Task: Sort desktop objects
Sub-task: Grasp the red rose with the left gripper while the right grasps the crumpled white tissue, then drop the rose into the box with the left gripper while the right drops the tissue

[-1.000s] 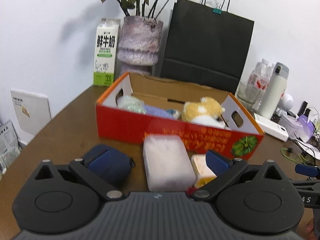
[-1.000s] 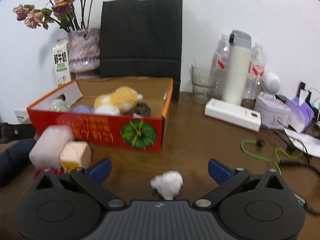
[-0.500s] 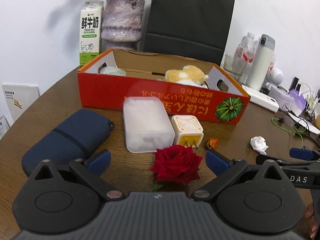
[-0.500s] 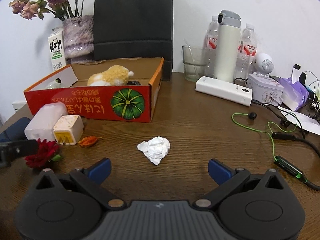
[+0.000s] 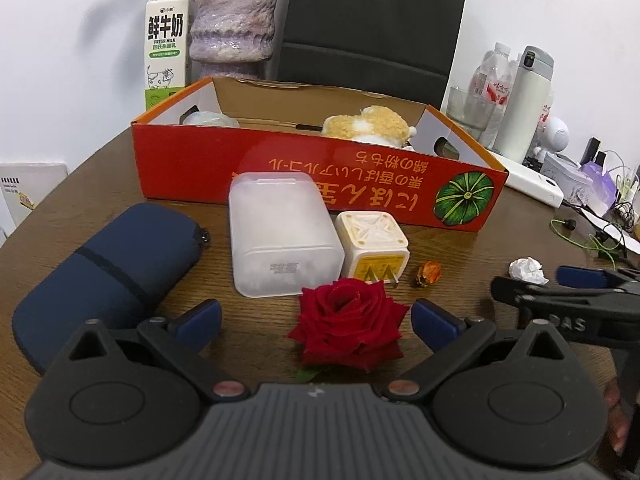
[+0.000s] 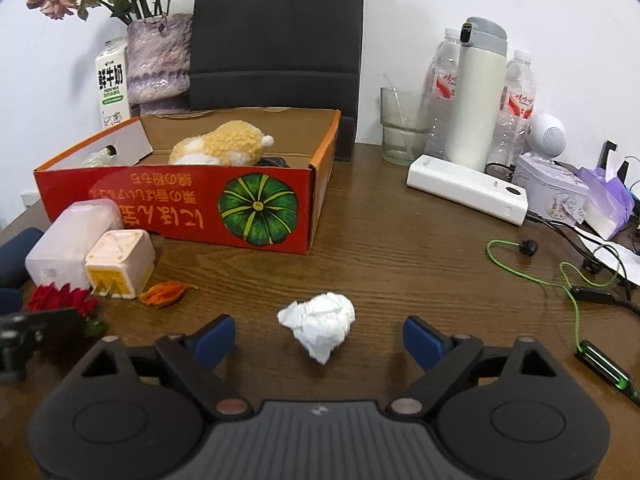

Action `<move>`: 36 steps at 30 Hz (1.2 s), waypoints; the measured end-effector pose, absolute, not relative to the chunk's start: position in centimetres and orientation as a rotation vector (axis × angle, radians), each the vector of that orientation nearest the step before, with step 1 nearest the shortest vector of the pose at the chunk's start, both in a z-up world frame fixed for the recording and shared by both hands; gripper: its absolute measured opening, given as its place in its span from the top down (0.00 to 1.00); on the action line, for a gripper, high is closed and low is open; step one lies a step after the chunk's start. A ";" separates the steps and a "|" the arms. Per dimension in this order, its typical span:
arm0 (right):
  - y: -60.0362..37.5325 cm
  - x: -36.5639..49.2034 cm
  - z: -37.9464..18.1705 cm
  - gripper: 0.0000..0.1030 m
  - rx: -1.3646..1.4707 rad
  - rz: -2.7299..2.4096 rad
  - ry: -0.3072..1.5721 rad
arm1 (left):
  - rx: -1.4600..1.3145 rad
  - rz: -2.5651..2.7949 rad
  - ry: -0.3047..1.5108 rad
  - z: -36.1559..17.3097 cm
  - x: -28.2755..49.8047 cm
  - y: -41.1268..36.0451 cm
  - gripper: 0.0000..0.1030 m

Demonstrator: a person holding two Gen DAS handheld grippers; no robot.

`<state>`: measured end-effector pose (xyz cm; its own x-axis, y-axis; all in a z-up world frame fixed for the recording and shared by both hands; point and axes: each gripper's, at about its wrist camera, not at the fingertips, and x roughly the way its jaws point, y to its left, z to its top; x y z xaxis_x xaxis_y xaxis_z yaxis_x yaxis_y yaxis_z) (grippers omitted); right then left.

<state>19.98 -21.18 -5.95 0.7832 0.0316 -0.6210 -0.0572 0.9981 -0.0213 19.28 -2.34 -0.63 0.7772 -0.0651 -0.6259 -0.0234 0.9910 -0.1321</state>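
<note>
A red rose head [image 5: 348, 322] lies on the brown table between the blue pads of my left gripper [image 5: 316, 318], which is open and does not touch it. Behind the rose sit a frosted white plastic box [image 5: 282, 232], a cream cube charger [image 5: 372, 246], a dried orange bud [image 5: 429, 273] and a navy pouch [image 5: 106, 270]. In the right wrist view a crumpled white paper ball [image 6: 320, 322] lies between the pads of my right gripper [image 6: 319, 338]; its jaws are closing, with gaps on both sides. The red cardboard box [image 6: 192, 208] holds a plush toy [image 6: 224, 148].
At the back stand a milk carton [image 5: 166, 46], a purple vase [image 5: 234, 24] and a black paper bag [image 6: 276, 40]. To the right are a glass [image 6: 402, 126], a white flask [image 6: 478, 100], water bottles, a white power bank [image 6: 466, 188] and green earphone cables [image 6: 560, 276].
Both views have drawn back and sunk from the red box. The rose now lies between the left pads, the paper ball between the right pads, which have narrowed.
</note>
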 end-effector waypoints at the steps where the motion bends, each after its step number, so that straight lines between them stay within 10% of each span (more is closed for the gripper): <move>1: -21.2 20.2 -6.0 0.23 -0.038 0.049 0.669 | -0.144 -0.034 0.688 -0.6 19.4 -2.3 0.02; 8: -21.0 20.2 -5.8 0.77 -0.022 0.092 0.646 | -0.119 -0.041 0.667 -0.6 19.3 -2.6 0.49; 36: -17.2 23.1 2.3 0.78 0.107 0.156 0.387 | -0.245 -0.046 0.372 8.2 23.4 0.3 0.65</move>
